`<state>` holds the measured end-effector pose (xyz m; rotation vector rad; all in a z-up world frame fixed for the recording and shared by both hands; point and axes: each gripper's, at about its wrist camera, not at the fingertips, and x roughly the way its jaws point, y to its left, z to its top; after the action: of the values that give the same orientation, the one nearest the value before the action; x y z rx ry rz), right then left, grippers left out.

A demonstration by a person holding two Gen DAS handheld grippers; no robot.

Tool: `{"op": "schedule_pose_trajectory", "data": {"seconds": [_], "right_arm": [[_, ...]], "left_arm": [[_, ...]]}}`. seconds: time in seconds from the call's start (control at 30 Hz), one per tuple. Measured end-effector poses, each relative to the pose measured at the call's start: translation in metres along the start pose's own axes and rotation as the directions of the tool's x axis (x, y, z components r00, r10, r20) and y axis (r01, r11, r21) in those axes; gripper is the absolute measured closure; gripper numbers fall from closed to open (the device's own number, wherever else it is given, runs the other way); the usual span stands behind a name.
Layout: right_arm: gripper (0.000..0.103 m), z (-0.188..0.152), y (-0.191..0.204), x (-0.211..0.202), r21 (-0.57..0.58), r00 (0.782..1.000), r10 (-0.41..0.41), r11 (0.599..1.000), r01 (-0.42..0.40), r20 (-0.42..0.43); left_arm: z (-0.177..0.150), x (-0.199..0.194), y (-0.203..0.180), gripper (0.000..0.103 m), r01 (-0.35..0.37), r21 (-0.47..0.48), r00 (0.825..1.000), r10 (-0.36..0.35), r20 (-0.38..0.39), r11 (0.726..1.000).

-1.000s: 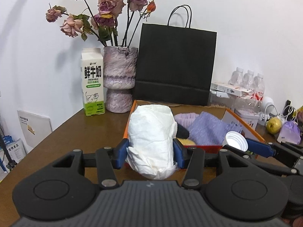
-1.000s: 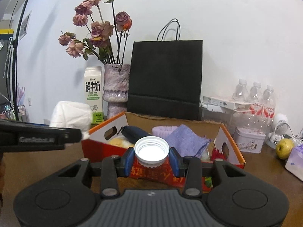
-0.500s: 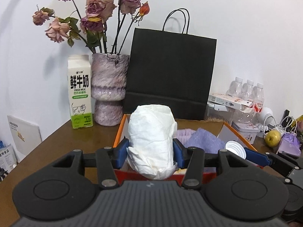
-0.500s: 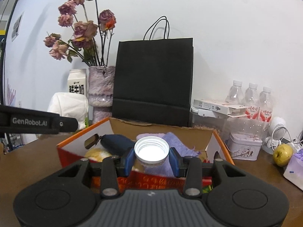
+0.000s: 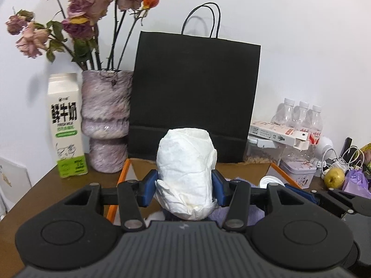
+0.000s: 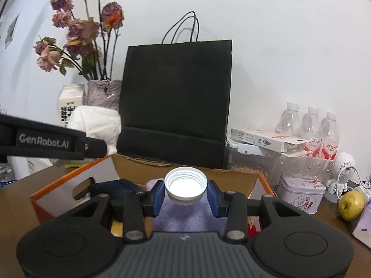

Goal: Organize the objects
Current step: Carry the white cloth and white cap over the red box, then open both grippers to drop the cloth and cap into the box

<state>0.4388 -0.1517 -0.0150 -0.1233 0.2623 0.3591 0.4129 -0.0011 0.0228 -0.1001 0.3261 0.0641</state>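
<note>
Tissue wad point(image 5: 186, 173) sits pinched in my left fingers point(image 5: 153, 188), up over the orange box point(image 6: 69, 186). My right fingers point(image 6: 158, 195) pinch a white cap point(image 6: 185, 186) over it too, so both can drop inside.

Two tools show: the left tool point(image 5: 184, 191) and the right tool point(image 6: 186, 195). One white diaper roll point(image 5: 186, 173) and one white screw cap point(image 6: 185, 185) are there. One orange cardboard box point(image 6: 69, 185) stands on the one wooden counter point(image 5: 44, 185). At the back there is one black paper bag point(image 5: 194, 97), one milk carton point(image 5: 67, 125) and one purple vase point(image 5: 105, 120) with dried roses point(image 5: 78, 20), about seven blooms. Three water bottles point(image 6: 310, 127) stand in a row by one flat white carton point(image 6: 262, 141), one small tin point(image 6: 299, 193) and one yellow-green apple point(image 6: 350, 205).
</note>
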Motion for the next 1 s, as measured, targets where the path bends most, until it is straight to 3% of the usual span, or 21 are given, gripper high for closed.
{"op": "schedule_pose_trajectory", "data": {"seconds": [0.47,0.57,0.6,0.63,0.67,0.7,0.73,1.0], "right_arm": [[0.064,0.007,-0.007,0.034,-0.011,0.999,-0.023,1.0,0.023,-0.026],[0.064,0.006,-0.006,0.033,-0.021,0.999,-0.036,0.999,0.035,-0.026],[0.062,0.006,-0.006,0.033,-0.021,0.999,-0.034,0.999,0.033,-0.027],[0.045,0.005,-0.006,0.033,-0.022,0.999,-0.03,0.999,0.029,-0.033],[0.032,0.005,-0.006,0.034,-0.022,0.999,-0.031,0.999,0.03,-0.043],[0.008,0.004,-0.006,0.035,-0.022,0.998,-0.039,0.999,0.038,-0.046],[0.0,0.003,-0.007,0.033,-0.022,0.998,-0.056,0.998,0.055,-0.037],[0.0,0.005,-0.014,0.032,0.01,0.997,-0.073,0.997,0.073,-0.038]], "left_arm": [[0.004,0.043,0.004,0.049,0.008,0.018,0.999,-0.007,-0.033,1.0],[0.003,0.046,0.003,0.034,0.007,0.03,0.999,-0.006,-0.032,1.0],[0.002,0.045,0.002,0.019,-0.001,0.032,1.0,0.002,-0.027,0.999],[0.002,0.045,0.003,0.006,-0.011,0.032,1.0,0.012,-0.018,0.999],[0.001,0.043,0.003,0.0,-0.023,0.029,1.0,0.024,-0.005,0.999],[0.001,0.042,0.004,0.0,-0.032,0.025,0.999,0.031,0.011,0.999],[0.001,0.041,0.005,0.0,-0.035,0.024,0.999,0.034,0.012,0.999],[0.002,0.038,0.009,0.0,-0.045,0.022,0.999,0.045,0.009,0.999]]}}
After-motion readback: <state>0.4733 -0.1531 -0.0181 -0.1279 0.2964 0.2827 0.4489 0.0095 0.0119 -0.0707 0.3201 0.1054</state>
